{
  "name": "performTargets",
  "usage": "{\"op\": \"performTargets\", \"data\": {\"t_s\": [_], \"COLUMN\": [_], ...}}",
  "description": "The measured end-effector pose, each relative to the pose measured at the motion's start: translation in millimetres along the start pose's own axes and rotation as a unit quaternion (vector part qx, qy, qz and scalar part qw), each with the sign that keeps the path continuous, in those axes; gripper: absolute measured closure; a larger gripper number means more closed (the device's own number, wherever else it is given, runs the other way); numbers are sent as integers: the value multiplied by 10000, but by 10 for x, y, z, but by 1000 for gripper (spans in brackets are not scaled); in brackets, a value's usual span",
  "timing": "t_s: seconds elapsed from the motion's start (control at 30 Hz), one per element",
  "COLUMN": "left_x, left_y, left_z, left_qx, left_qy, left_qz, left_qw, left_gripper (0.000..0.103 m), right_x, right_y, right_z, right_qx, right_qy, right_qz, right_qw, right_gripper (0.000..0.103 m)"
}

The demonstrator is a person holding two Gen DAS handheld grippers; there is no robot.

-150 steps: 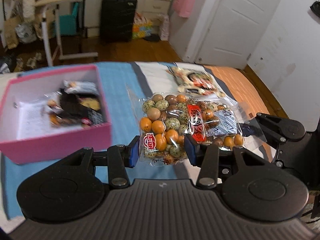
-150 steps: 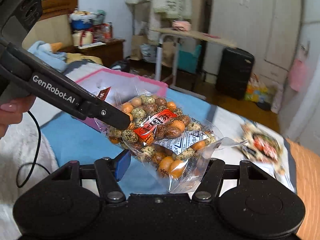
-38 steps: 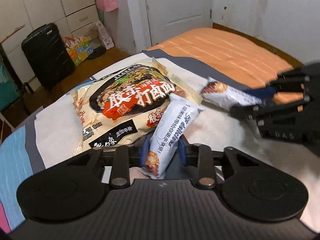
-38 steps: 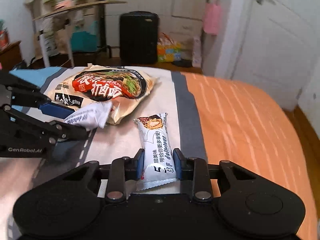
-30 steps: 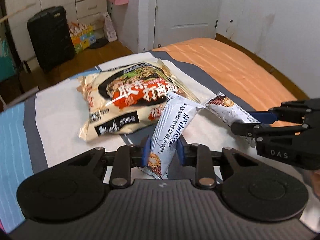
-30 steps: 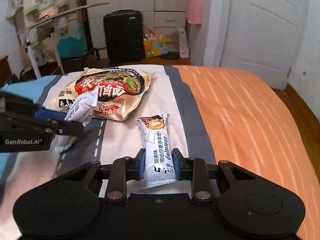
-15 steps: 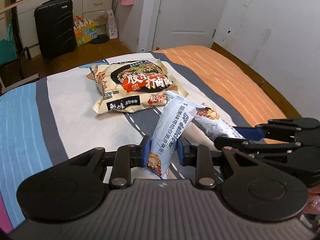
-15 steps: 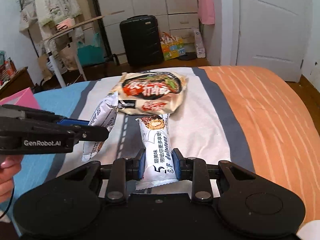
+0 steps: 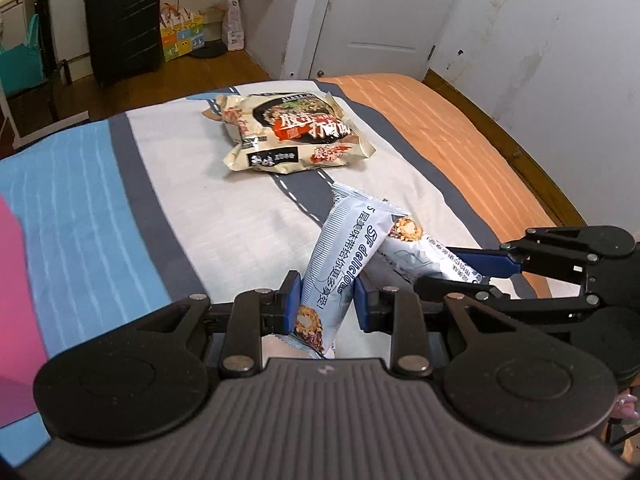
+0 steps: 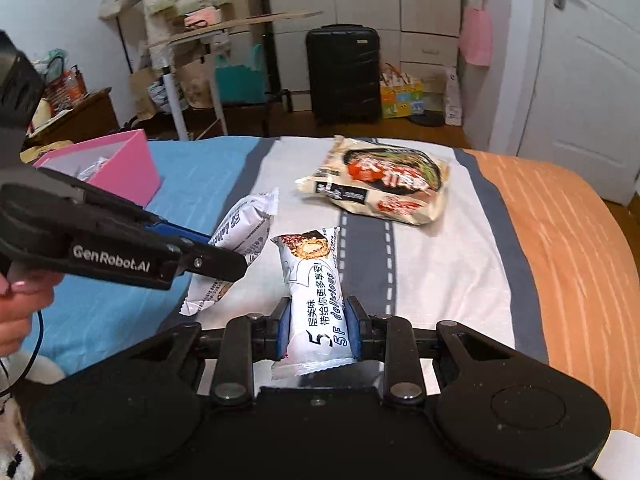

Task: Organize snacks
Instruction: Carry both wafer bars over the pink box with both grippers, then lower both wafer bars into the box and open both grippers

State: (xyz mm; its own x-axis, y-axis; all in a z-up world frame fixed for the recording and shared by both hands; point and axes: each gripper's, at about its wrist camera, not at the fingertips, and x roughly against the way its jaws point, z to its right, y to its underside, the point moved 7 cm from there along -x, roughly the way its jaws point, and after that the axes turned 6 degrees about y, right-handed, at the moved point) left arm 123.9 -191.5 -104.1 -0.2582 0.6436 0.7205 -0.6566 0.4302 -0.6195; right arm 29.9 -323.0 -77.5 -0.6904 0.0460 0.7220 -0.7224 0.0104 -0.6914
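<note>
My left gripper (image 9: 326,304) is shut on a white snack bar (image 9: 344,256) and holds it above the bed; it also shows in the right wrist view (image 10: 244,232). My right gripper (image 10: 318,330) is shut on a second white snack bar (image 10: 316,288), seen from the left wrist view (image 9: 424,252) just right of the first bar. A large noodle packet (image 9: 296,136) lies on the white stripe of the bedspread farther off, also in the right wrist view (image 10: 380,180). The pink box (image 10: 116,168) stands on the blue stripe to the left.
The bed has a blue, grey, white and orange striped cover (image 9: 420,120). A black suitcase (image 10: 344,76), a folding table (image 10: 224,32) and a white door (image 10: 592,80) stand beyond the bed. A pink box edge (image 9: 16,280) shows at the left.
Both grippers have pulled back and to the left with their snack bars, away from the noodle packet. The pink box has come into view on the left.
</note>
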Motion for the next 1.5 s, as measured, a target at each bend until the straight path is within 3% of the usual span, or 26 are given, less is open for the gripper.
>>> {"op": "performTargets", "data": {"t_s": [0.23,0.57,0.73,0.87,1.0,1.1,1.27,1.37,1.5], "left_x": [299,1032,1569,1992,2372,2533,2589,2532,2364], "left_y": [232,624,662,568,505,524,554,568,641], "left_z": [-226,-567,-819,-1090,-1421,-1744,-2271,-2557,-2869], "left_qx": [542,1091,1167,1116,1167,1269,1453,1588,1966], "left_qy": [-21,-142,-474,-1013,-1590,-2110,-2752,-2892,-2767], "left_qz": [-413,-476,-200,25,269,351,422,407,316], "left_qw": [9977,9928,9918,9886,9800,9686,9494,9431,9401], "left_gripper": [76,76,76,76,76,76,76,76,76], "right_x": [276,542,590,503,400,251,-89,-300,-517], "right_y": [-72,-260,-473,-816,-1059,-1140,-1186,-1243,-1279], "right_z": [-306,-934,-1450,-1909,-2344,-2633,-2977,-3119,-3209], "right_qx": [391,818,1273,1619,1847,2008,2328,2437,2379], "right_qy": [-173,-843,-1230,-1687,-2125,-2380,-2416,-2398,-2481], "right_qz": [177,161,301,383,552,659,735,720,577], "right_qw": [9989,9929,9837,9715,9580,9480,9392,9370,9373], "right_gripper": [71,71,71,71,71,71,71,71,71]}}
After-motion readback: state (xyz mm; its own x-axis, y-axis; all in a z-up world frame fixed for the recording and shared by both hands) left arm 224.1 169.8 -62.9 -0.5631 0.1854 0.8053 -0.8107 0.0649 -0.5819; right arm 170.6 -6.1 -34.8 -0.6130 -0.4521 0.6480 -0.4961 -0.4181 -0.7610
